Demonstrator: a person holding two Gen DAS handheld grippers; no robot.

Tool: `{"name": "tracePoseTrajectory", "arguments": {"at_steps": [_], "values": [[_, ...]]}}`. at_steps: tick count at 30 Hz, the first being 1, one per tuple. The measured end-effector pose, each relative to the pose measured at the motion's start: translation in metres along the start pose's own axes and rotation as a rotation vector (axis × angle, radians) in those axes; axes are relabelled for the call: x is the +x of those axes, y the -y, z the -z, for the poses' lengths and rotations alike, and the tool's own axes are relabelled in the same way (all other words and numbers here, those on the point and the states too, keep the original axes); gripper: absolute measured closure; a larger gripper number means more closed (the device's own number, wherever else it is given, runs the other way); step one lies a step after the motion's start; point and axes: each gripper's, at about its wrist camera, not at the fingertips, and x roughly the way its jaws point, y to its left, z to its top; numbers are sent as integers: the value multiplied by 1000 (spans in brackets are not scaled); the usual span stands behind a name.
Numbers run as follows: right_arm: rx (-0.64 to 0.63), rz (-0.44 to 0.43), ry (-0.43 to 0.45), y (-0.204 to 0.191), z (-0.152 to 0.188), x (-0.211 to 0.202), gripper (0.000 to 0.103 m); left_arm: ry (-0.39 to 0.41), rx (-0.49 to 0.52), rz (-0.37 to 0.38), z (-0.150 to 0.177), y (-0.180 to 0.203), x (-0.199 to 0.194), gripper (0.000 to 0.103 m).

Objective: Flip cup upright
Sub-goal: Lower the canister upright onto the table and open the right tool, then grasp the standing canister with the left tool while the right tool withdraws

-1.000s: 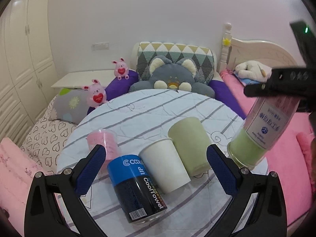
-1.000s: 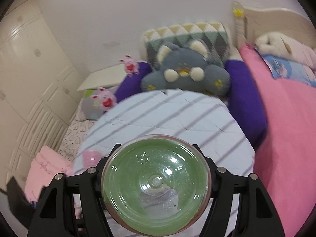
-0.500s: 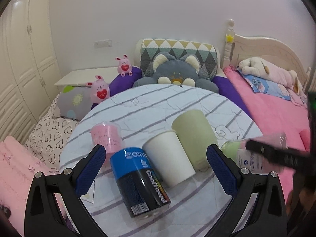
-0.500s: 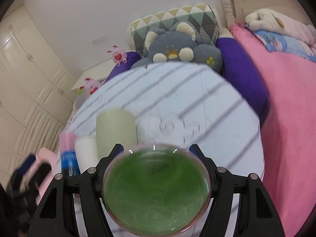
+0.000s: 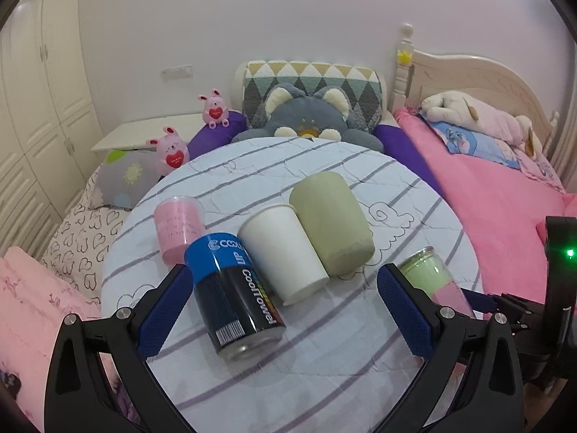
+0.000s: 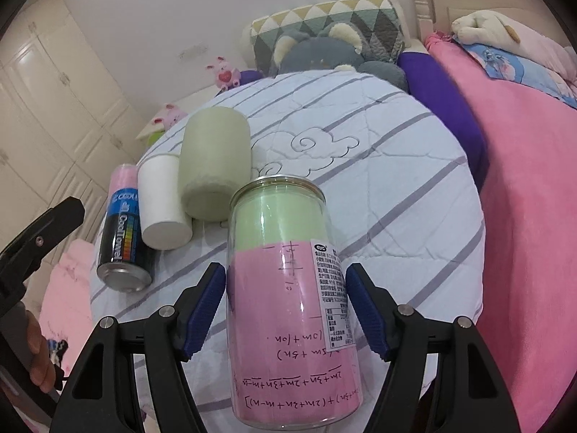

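A clear can-shaped cup (image 6: 288, 288) with pale green and pink filling stands upright on the round striped table (image 6: 378, 166). My right gripper (image 6: 286, 303) brackets it; the blue pads sit a little off its sides, jaws open. It also shows in the left wrist view (image 5: 432, 274) at the right, behind the blue finger. My left gripper (image 5: 285, 310) is open and empty above the near table edge. Before it lie a blue-black can (image 5: 234, 292), a white paper cup (image 5: 281, 249) and a green cup (image 5: 331, 223) on their sides.
A pink cup (image 5: 178, 227) lies at the table's left. A grey cat plush (image 5: 306, 119) and patterned pillow sit beyond the far edge. A pink bed (image 5: 505, 198) runs along the right. White wardrobes stand at the left.
The right gripper swung the clear cup from bottom-facing the camera to standing upright on the table, then opened off it. The left gripper stayed in place.
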Motion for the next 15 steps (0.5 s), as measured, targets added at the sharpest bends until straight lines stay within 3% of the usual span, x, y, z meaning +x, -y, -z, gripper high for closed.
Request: {"name": "tracePoseTrajectory", "arguments": {"at_steps": [3, 4, 5, 15], "values": [[-34, -13, -36, -1, 1, -1, 30, -40, -5, 27, 2, 11, 1, 0], [-41, -12, -38, -1, 3, -2, 21, -57, -1, 38, 3, 16, 2, 0], [-55, -16, -29, -1, 6, -6, 20, -75, 2, 51, 4, 22, 3, 0], [-129, -72, 22, 14, 36, -26, 20, -266, -62, 109, 14, 86, 42, 0]]}}
